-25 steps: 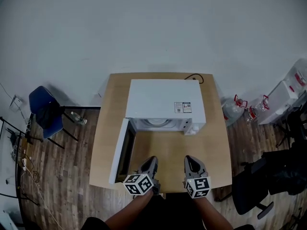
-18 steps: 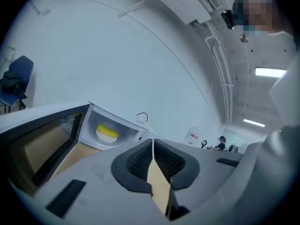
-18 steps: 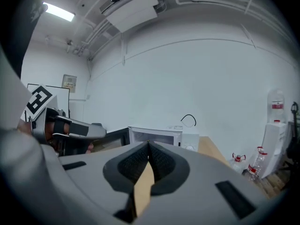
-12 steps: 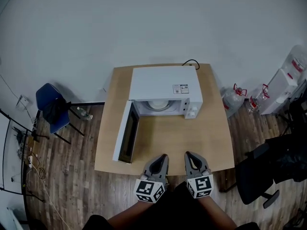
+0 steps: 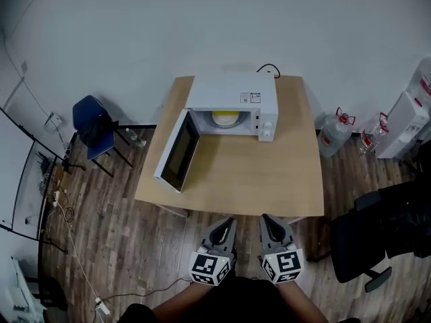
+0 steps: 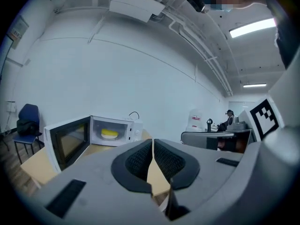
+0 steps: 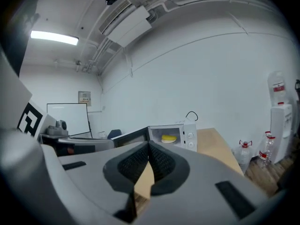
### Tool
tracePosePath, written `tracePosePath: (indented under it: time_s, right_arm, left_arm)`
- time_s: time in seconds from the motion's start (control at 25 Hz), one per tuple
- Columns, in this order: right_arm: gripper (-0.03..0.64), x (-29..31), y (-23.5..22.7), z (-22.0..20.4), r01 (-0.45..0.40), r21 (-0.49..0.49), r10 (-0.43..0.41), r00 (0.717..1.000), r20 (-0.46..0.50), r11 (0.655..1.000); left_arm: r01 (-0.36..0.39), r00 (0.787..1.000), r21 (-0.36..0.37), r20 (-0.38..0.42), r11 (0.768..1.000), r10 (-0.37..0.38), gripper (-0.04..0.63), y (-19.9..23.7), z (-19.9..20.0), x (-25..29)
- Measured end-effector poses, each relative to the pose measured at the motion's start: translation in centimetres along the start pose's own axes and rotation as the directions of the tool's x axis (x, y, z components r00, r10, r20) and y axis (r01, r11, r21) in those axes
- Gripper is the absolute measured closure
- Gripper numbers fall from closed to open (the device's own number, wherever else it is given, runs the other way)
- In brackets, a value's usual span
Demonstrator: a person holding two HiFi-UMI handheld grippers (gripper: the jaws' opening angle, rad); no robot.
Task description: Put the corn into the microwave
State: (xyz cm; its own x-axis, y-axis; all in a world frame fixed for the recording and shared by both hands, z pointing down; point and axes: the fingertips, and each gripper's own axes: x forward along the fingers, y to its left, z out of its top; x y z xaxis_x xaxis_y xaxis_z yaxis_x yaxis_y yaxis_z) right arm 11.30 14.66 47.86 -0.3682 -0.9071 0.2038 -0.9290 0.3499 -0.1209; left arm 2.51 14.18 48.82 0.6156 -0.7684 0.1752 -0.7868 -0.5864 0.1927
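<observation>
Well, left tongs and right tongs are both closed, empty; corn sits in the microwave far ahead, and I could knock its swung-out door reaching forward.

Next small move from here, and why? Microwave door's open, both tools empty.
Probably bring the left tool forward to the open door and start swinging it shut. The corn already lies inside the microwave, the door hangs open on its left side, and both the left and the right tool are shut, empty and short of the table.
</observation>
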Motion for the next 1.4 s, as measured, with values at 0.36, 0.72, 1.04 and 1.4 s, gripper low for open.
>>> tracePosePath:
  time_s: [0.36, 0.72, 1.04, 1.4]
  right_arm:
    - [0.557, -11.0, 2.1, -3.1, 0.004, -0.130, -0.007, 1.000, -0.018, 0.992]
    - [0.557, -15.8, 3.7, -2.8, 0.057, -0.148, -0.059, 0.998, -0.005, 0.987]
    - [0.557, -16.7, 6.2, -2.5, 0.047, -0.168, -0.042, 0.999, 0.031, 0.985]
    - [0.557, -18.2, 7.0, -3.1, 0.038, -0.170, -0.031, 0.999, 0.043, 0.985]
  left_arm:
    - [-0.083, 0.996, -0.036, 0.018, 0.996, 0.083, 0.574, -6.7, -3.4, -9.4]
    - [-0.056, 0.998, -0.026, 0.033, 0.998, 0.057, 0.574, -9.2, -2.6, -12.2]
    - [-0.089, 0.990, -0.029, 0.107, 0.996, 0.092, 0.574, -7.3, -1.9, -16.9]
    - [-0.178, 0.971, -0.041, 0.155, 0.983, 0.182, 0.574, -6.0, -1.9, -20.1]
